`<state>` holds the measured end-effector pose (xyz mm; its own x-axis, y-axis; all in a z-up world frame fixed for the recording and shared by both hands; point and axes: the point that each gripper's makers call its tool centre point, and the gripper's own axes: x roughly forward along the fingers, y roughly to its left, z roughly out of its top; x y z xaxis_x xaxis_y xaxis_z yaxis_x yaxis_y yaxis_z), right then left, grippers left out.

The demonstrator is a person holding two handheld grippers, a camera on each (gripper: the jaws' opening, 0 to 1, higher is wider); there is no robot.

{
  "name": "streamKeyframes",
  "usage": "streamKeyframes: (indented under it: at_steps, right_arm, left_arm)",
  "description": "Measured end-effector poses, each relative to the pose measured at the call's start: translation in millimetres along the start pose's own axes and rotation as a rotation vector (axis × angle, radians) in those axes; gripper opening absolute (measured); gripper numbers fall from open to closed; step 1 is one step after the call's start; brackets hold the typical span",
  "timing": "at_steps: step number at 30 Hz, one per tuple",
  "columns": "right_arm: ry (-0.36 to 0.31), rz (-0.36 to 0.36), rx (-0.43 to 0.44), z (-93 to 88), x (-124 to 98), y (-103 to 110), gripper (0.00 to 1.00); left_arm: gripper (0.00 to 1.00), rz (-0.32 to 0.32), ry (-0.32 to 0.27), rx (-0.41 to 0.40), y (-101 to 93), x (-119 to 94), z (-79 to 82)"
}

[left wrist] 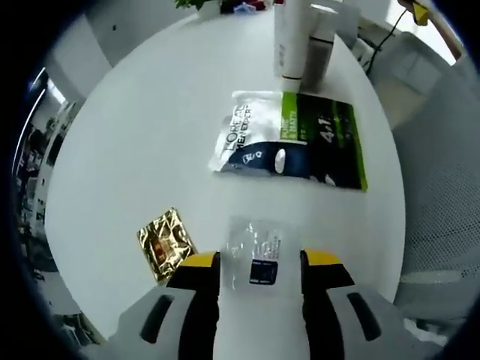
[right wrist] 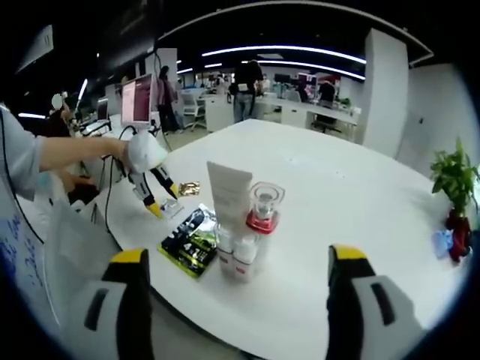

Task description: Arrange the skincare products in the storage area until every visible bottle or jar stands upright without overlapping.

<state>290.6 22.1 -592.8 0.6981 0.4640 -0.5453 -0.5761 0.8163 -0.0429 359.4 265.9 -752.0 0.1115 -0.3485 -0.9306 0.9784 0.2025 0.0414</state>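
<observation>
1. In the left gripper view, the left hand-held gripper (left wrist: pixel 260 262) sits low over the white counter (left wrist: pixel 135 142) with its yellow-tipped jaws spread apart, one either side of a small clear sachet (left wrist: pixel 255 251) lying flat; whether the jaws touch it, I cannot tell.
2. Just left of that jaw lies a gold foil packet (left wrist: pixel 165 244), flat on the counter.
3. Farther out rests a flat sheet-mask pack (left wrist: pixel 292 139) in white, dark blue and green, lying face up.
4. At the far end stand a tall white tube (left wrist: pixel 291 37) and a second container (left wrist: pixel 321 41) close beside it, both upright.
5. In the right gripper view, the right hand-held gripper (right wrist: pixel 236 259) hangs wide open and empty at the near edge of the counter (right wrist: pixel 360 195).
6. Just beyond it stand the white tube (right wrist: pixel 229 196) and a clear bottle with a red collar (right wrist: pixel 264 214), upright and touching or nearly so, with small white bottles (right wrist: pixel 235 256) at their base.
7. The green-and-black pack (right wrist: pixel 189 241) lies left of them; farther left are the gold packet (right wrist: pixel 189 187) and the left hand-held gripper (right wrist: pixel 159 196), held by a person's hand.
8. A potted plant (right wrist: pixel 454 180) stands at the right edge.
</observation>
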Motion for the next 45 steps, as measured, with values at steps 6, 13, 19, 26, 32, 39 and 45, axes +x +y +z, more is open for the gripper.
streamKeyframes:
  at_steps: [6,13,19,26,32,39,45]
  right_arm:
    - [-0.004,-0.003,0.006,0.4,-1.8,-1.2,1.00]
    - [0.001,0.002,0.008,-0.3,-3.0,-1.1,1.00]
    - [-0.007,0.001,0.020,2.1,-4.1,-1.5,1.00]
    - [0.003,0.008,0.012,0.1,-4.8,0.4,1.00]
    - [0.011,0.005,0.003,-0.6,-5.0,0.2,1.00]
    - [0.007,0.004,-0.005,0.5,-4.9,-0.5,1.00]
    - [0.006,0.008,-0.016,1.5,-4.0,0.1,1.00]
  left_arm:
    - [0.38,-0.011,-0.004,-0.018,-0.1,0.4,-0.8]
    - [0.38,-0.010,0.007,0.002,-5.8,1.4,3.2]
    - [0.38,-0.023,0.017,0.021,-15.3,3.0,7.6]
    - [0.37,-0.039,0.025,0.024,-26.7,4.0,10.6]
    - [0.37,-0.043,0.024,0.021,-35.8,4.7,13.7]
    - [0.37,-0.038,0.020,0.021,-45.8,3.5,18.1]
    - [0.37,-0.038,0.005,0.016,-54.7,4.8,23.5]
